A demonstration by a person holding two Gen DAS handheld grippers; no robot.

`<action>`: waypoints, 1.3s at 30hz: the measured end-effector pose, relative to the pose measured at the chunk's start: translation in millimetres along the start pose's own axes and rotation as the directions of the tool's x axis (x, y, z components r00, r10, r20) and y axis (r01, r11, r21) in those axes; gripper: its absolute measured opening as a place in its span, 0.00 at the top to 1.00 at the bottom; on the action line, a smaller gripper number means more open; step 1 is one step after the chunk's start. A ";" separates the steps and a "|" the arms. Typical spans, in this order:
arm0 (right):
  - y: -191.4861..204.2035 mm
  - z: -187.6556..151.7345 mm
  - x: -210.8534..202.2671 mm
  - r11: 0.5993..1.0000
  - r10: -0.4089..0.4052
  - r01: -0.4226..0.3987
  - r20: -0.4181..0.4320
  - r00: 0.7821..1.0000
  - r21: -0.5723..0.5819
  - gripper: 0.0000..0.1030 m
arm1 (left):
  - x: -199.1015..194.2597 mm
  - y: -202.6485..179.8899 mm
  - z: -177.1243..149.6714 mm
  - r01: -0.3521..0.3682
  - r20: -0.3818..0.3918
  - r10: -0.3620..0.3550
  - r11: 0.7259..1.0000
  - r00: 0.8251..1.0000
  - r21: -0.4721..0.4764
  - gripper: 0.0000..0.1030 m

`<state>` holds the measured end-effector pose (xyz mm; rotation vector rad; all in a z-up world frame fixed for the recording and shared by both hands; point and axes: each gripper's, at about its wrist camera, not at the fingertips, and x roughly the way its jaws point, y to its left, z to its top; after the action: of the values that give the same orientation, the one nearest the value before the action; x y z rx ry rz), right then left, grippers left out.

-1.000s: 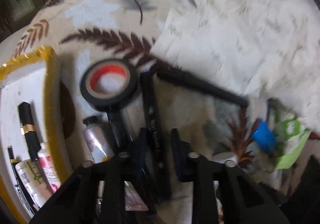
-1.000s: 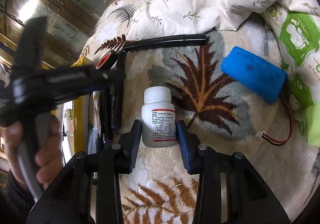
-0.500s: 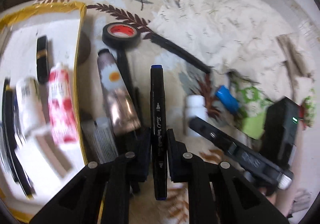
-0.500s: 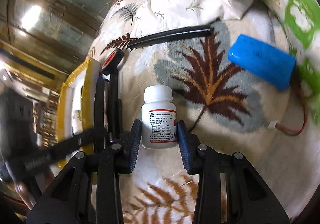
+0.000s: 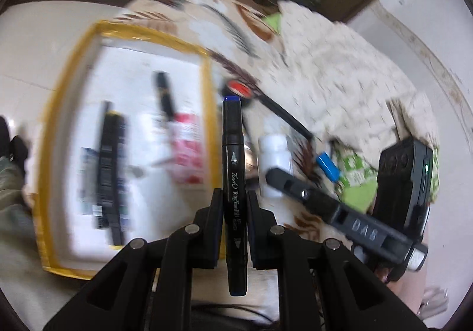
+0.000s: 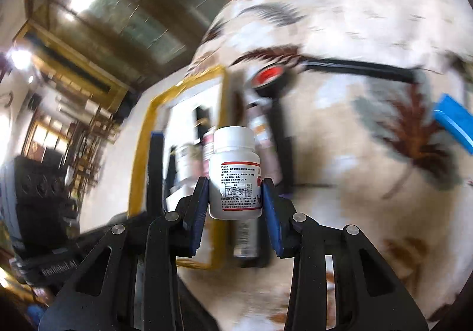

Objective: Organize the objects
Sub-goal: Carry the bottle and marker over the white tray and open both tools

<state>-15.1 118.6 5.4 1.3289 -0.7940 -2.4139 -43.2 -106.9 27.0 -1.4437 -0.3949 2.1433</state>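
Observation:
My left gripper (image 5: 234,200) is shut on a black marker with blue ends (image 5: 233,153) and holds it in the air above the right edge of the yellow-rimmed white tray (image 5: 207,88). My right gripper (image 6: 235,195) is shut on a white pill bottle with a red-edged label (image 6: 235,171), lifted off the leaf-patterned blanket (image 6: 369,212), beside the tray (image 6: 142,150). The right gripper and the bottle (image 5: 273,150) also show in the left wrist view. The tray holds a lipstick (image 5: 165,94), a red-and-white tube (image 5: 186,153) and dark pens (image 5: 111,171).
On the blanket lie a black tape roll with a red core (image 6: 269,78), a long black rod (image 6: 360,67), a metallic tube (image 6: 266,141) and a blue battery pack (image 6: 456,121). A cream floral quilt (image 5: 340,70) is bunched at the back.
Both grippers have lifted and swung left toward the tray. The pill bottle has come up off the blanket in my right gripper. The marker stays clamped in my left gripper.

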 end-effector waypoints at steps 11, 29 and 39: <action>48.5 5.0 45.9 0.993 -0.005 -0.003 -0.074 0.997 -0.120 0.66 | -22.4 73.2 21.0 -0.095 0.032 0.099 0.989 0.995 -0.111 0.87; 60.3 54.9 81.6 0.990 -0.035 0.028 -0.052 0.998 -0.140 0.66 | 12.1 96.2 81.0 -0.312 -0.057 0.315 0.948 0.947 0.057 0.87; 66.5 83.3 108.0 0.978 -0.100 0.091 -0.040 0.994 -0.187 0.66 | 40.5 91.2 89.7 -0.407 -0.076 0.422 0.899 0.903 0.159 0.87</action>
<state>-145.2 40.5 5.3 1.3745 -0.4892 -2.4482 -161.1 -154.7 -15.6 -1.6692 0.1192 2.3447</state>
